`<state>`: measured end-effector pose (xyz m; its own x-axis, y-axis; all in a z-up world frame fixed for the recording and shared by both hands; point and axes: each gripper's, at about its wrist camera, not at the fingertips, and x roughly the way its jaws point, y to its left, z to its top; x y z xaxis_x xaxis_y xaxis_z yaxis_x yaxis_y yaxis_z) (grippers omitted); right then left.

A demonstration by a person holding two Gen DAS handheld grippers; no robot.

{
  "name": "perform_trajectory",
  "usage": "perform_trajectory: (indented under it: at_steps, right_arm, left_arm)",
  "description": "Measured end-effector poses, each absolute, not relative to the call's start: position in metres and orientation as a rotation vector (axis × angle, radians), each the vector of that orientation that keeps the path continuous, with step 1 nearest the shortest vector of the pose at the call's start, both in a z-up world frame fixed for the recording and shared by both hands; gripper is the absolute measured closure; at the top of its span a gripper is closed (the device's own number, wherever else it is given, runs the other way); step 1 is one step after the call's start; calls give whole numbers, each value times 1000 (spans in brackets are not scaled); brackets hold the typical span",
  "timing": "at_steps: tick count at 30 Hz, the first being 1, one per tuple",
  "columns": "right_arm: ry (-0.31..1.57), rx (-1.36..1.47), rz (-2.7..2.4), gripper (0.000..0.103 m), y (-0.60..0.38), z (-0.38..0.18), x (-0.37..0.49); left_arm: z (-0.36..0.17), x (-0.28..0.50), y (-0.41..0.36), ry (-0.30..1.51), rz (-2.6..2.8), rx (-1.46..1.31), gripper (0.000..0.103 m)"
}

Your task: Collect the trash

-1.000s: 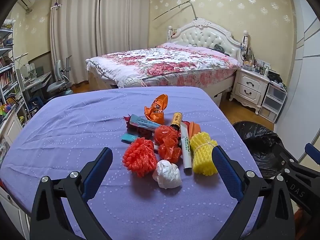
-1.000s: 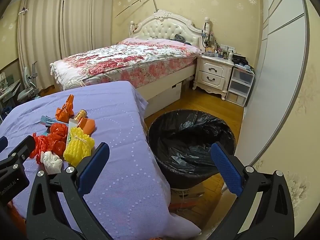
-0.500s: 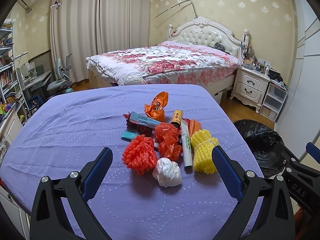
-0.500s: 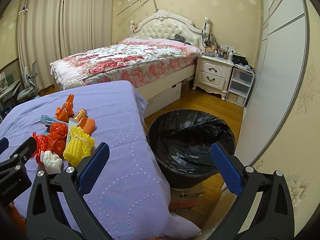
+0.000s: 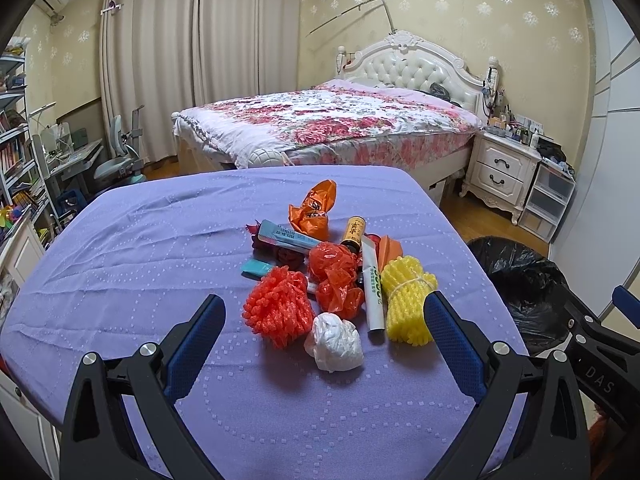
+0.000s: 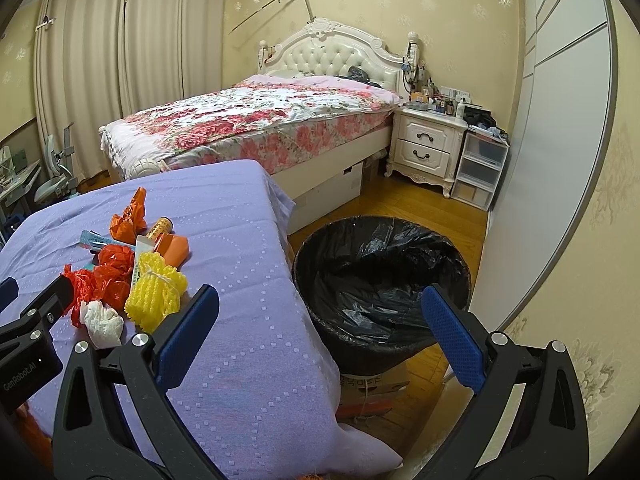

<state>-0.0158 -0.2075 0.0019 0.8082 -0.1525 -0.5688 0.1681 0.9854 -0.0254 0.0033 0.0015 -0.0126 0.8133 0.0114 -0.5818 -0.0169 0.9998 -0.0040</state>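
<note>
The job looks like it has not really started. All the trash sits in one pile on the purple table (image 5: 120, 264). On the left of the pile is a fuzzy orange net (image 5: 279, 311), then a white crumpled ball (image 5: 335, 343), a red plastic bag (image 5: 334, 280), a long white tube (image 5: 373, 292) and a bumpy yellow net (image 5: 406, 304). An orange wrapper (image 5: 314, 211) lies at the back. The left gripper (image 5: 324, 340) is wide open and empty, hanging just in front of the pile. To the right, beside the table, the black trash bin (image 6: 380, 280) looks empty. The right gripper (image 6: 320, 328) is wide open too, holding nothing, near the bin. Every piece still has to go in.
</note>
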Motion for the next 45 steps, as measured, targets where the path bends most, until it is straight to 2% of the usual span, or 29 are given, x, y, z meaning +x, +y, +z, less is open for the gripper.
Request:
perform_trajectory:
  at_steps: [45]
  right_arm:
    - [617,31,-171,4,-210,-2,-14]
  left_arm:
    - [-14,7,0,629,17,-8,6]
